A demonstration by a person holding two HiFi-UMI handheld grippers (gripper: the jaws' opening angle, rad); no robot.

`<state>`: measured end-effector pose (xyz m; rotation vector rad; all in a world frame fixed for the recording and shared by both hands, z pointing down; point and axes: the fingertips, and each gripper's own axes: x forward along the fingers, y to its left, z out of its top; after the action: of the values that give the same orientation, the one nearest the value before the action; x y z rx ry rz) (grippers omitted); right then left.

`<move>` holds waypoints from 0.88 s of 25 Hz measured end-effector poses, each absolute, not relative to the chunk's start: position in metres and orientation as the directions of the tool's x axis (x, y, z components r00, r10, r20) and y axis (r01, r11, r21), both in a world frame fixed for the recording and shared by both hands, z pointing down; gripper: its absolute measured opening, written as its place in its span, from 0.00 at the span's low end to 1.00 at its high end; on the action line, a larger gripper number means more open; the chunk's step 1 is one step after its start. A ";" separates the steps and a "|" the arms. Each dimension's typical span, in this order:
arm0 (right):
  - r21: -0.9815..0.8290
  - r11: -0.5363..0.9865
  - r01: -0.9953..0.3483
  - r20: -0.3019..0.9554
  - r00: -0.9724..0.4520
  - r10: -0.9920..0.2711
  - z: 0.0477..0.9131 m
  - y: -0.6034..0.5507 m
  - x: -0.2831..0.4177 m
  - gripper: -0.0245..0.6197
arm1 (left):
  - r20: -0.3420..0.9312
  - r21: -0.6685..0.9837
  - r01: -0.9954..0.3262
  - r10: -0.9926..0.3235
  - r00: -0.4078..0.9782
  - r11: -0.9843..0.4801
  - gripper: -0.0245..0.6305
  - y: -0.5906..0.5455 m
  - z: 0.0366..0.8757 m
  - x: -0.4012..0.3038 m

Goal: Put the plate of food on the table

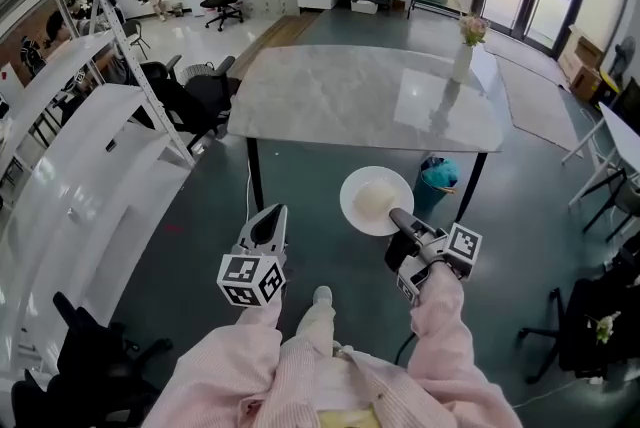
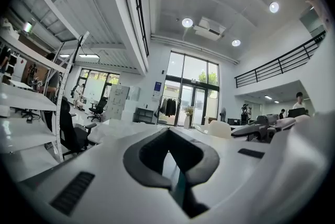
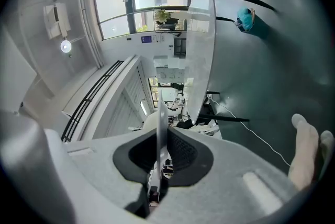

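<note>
A round white plate (image 1: 376, 201) with a pale mound of food on it hangs level over the floor, just short of the near edge of the grey marble table (image 1: 340, 96). My right gripper (image 1: 397, 216) is shut on the plate's near rim. In the right gripper view the plate (image 3: 162, 129) shows edge-on as a thin white blade clamped between the dark pads of the right gripper (image 3: 159, 165). To the left, my left gripper (image 1: 267, 219) is shut and holds nothing. Its view looks across the table (image 2: 120, 129) with the left gripper's (image 2: 172, 165) pads together.
A vase of flowers (image 1: 463, 51) stands on the table's far right part. A teal bin (image 1: 438, 178) sits on the floor under the table's right front corner. Black office chairs (image 1: 190, 96) and white shelving (image 1: 70, 156) stand on the left.
</note>
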<state>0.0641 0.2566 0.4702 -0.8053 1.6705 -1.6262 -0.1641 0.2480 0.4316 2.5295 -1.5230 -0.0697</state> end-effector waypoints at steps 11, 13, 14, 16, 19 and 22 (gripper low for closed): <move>-0.999 0.042 0.023 -0.048 -0.597 -0.801 0.472 0.153 0.068 0.08 | 0.063 0.192 -0.865 -0.874 0.482 -0.463 0.03 0.139 0.434 -0.155; -0.999 0.035 0.023 -0.042 -0.594 -0.803 0.472 0.129 0.069 0.08 | 0.068 0.196 -0.862 -0.870 0.488 -0.468 0.03 0.114 0.432 -0.153; -0.999 0.029 0.024 -0.038 -0.593 -0.804 0.472 0.117 0.069 0.08 | 0.070 0.198 -0.860 -0.869 0.490 -0.470 0.03 0.102 0.432 -0.152; -1.000 0.019 0.025 -0.030 -0.592 -0.805 0.474 0.095 0.070 0.08 | 0.074 0.201 -0.858 -0.866 0.494 -0.473 0.03 0.078 0.432 -0.149; -1.000 0.015 0.022 -0.026 -0.588 -0.808 0.474 0.060 0.073 0.08 | 0.075 0.204 -0.855 -0.863 0.500 -0.477 0.03 0.044 0.432 -0.145; -0.999 0.022 0.029 -0.035 -0.585 -0.810 0.471 0.031 0.075 0.08 | 0.071 0.208 -0.851 -0.860 0.506 -0.483 0.03 0.012 0.430 -0.142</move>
<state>0.0754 0.0310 0.4710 -0.8071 1.6487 -1.6367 -0.1418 0.0117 0.4296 2.5321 -1.4611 -0.0629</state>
